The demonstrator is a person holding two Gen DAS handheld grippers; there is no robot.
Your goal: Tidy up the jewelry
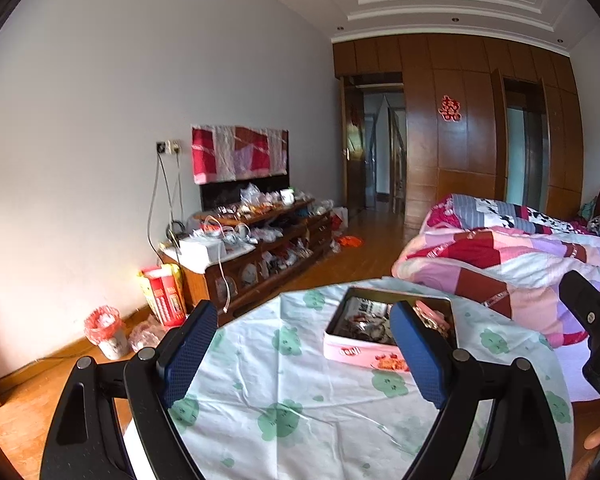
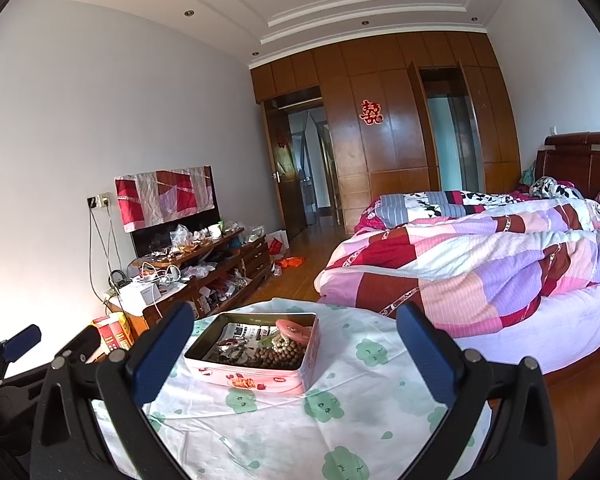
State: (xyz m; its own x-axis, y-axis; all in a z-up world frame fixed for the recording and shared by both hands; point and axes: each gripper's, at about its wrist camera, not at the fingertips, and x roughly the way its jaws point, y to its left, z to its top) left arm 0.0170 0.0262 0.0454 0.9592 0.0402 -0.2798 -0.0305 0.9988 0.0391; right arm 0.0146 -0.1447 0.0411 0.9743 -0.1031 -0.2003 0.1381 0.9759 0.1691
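A pink tin box [image 2: 260,376] stands open on a small table covered with a white cloth with green prints [image 2: 340,420]. Inside lie a brown bead bracelet [image 2: 278,356], a pink round item [image 2: 296,330], pearls and other jewelry on printed paper. In the left wrist view the box [image 1: 360,350] sits between the fingers, partly behind the right finger. My left gripper [image 1: 304,344] is open and empty, held above the table's near side. My right gripper [image 2: 294,344] is open and empty, with the box between its fingers farther off. The left gripper also shows in the right wrist view [image 2: 24,344].
A bed with a patchwork quilt [image 2: 480,256] stands right of the table. A cluttered low wooden cabinet [image 2: 204,272] runs along the left wall, with bags and a bin [image 1: 108,332] on the floor beside it. Wooden wardrobes and a doorway [image 2: 304,168] stand at the far end.
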